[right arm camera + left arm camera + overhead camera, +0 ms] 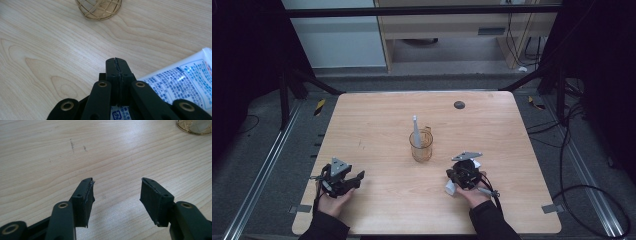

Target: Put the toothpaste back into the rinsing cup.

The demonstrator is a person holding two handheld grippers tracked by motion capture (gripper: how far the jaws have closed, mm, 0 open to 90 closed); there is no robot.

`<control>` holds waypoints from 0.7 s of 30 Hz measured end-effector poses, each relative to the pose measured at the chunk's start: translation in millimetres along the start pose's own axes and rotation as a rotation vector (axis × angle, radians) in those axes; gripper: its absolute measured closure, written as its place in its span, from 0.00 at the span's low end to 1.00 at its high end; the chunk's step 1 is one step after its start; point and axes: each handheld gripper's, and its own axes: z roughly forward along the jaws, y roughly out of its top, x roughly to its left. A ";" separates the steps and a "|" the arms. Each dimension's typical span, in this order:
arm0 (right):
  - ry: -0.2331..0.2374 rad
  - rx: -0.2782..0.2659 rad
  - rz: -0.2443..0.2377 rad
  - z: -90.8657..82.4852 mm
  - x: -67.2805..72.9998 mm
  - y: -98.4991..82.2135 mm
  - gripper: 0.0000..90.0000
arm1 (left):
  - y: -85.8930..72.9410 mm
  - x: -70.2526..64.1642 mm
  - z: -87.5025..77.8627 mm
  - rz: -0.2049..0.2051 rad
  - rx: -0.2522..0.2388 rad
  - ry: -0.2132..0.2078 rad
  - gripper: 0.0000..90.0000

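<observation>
The right gripper (117, 60) has its jaws clenched with nothing between them; the white tube with blue print (185, 80) lies flat on the light wooden table (377, 130) just beside and partly under it, unheld. The left gripper (116, 192) rests near the table's front left, jaws parted and empty. The amber wire-patterned glass cup (421, 145), a white toothbrush (416, 131) upright inside, stands mid-table, apparently the tube's intended destination.
</observation>
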 end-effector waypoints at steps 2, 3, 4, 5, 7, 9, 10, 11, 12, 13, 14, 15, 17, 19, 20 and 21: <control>0.005 0.007 0.001 -2.0 0.2 -1.9 0.99 | 0.0 0.1 -0.2 -0.001 -0.002 0.000 0.48; 0.007 0.007 0.003 -2.8 0.3 -2.6 0.99 | -0.1 0.1 -0.1 -0.001 -0.001 -0.001 0.48; 0.010 0.010 0.002 -4.2 0.0 -3.9 0.99 | -0.2 0.1 -0.1 -0.001 0.000 -0.001 0.48; 0.012 0.011 0.001 -5.4 -0.3 -5.1 1.00 | -0.3 0.1 -0.1 -0.001 0.000 -0.001 0.48; 0.016 0.016 0.005 -8.4 -0.3 -7.7 0.99 | -0.1 0.1 -0.2 -0.001 -0.002 -0.001 0.48; 0.020 0.020 0.007 -11.3 -1.1 -10.2 0.99 | -0.1 0.1 0.0 -0.005 -0.004 -0.003 0.47; 0.021 0.022 0.007 -12.2 -1.3 -11.0 0.99 | -0.1 0.1 0.1 -0.003 -0.002 -0.003 0.47; 0.024 0.024 0.009 -13.7 -1.5 -12.4 0.99 | -0.2 0.0 0.2 -0.002 -0.001 -0.003 0.47; 0.025 0.025 0.007 -14.8 -1.9 -13.7 0.99 | -0.2 0.0 0.2 -0.003 -0.001 -0.003 0.47; 0.028 0.027 0.010 -16.0 -1.9 -14.8 0.99 | -0.1 -0.1 0.3 -0.003 -0.001 -0.003 0.47; 0.027 0.033 0.009 -17.3 -2.2 -16.0 0.99 | -0.2 -0.1 0.3 -0.003 0.000 -0.003 0.47; 0.030 0.031 0.007 -18.1 -2.5 -16.9 0.99 | -0.2 -0.1 0.4 -0.003 0.000 -0.003 0.47; 0.027 0.037 0.004 -21.0 -3.4 -19.7 0.99 | -0.3 0.0 0.4 -0.004 0.000 -0.003 0.47; 0.026 0.045 0.008 -24.0 -3.8 -22.9 0.99 | -0.3 0.1 0.5 -0.004 0.001 -0.002 0.47; 0.027 0.048 0.009 -25.3 -4.4 -24.8 0.99 | -0.2 0.2 0.7 -0.004 0.001 -0.003 0.47; 0.025 0.056 0.008 -26.8 -5.3 -27.3 0.99 | -0.2 0.2 1.1 -0.006 0.001 -0.004 0.47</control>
